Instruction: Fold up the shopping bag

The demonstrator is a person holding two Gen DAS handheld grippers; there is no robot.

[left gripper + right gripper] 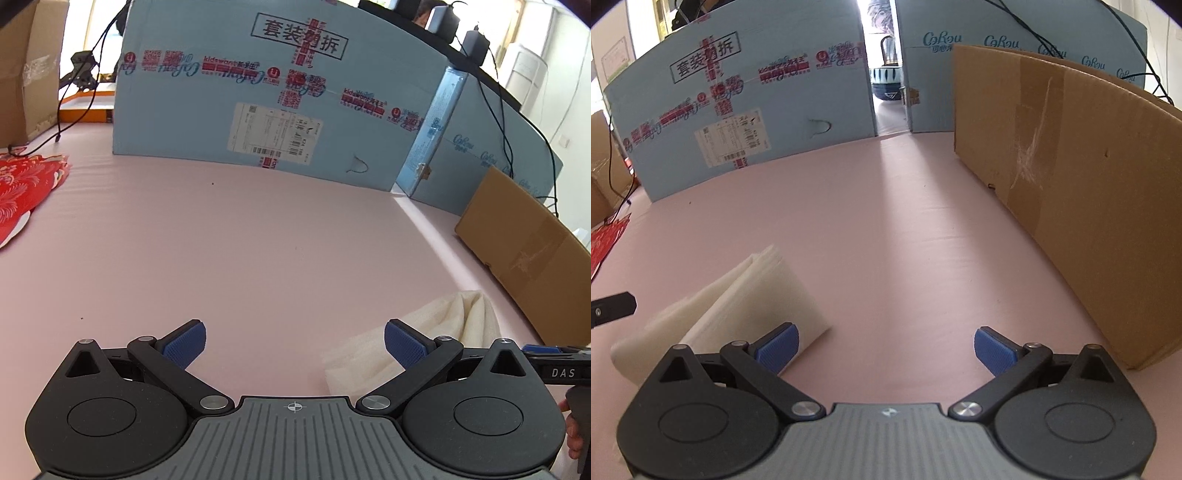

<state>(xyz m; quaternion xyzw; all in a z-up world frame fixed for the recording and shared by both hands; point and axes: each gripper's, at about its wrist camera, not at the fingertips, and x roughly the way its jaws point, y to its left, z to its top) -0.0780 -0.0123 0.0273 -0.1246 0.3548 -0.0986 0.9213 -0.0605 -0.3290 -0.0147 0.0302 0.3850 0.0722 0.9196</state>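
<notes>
A pink desk (905,229) fills both of my wrist views, walled at the back by a pale blue printed carton (280,88) and a second blue carton (1015,48) beside it, with a narrow gap between the two. A brown cardboard box (1071,192) stands along the right edge of the desk, and red patterned fabric (26,192) lies at the far left. The white shopping bag (738,310), folded into a compact, layered bundle, lies flat on the desk between my two grippers, to the right of the left one and to the left of the right one. My left gripper (294,345) hovers over bare desk with its blue-padded fingers (184,347) spread wide, holding nothing. My right gripper (885,349) is likewise wide open and empty, its left finger pad overlapping the bag's near corner in view; I cannot tell whether it touches.
</notes>
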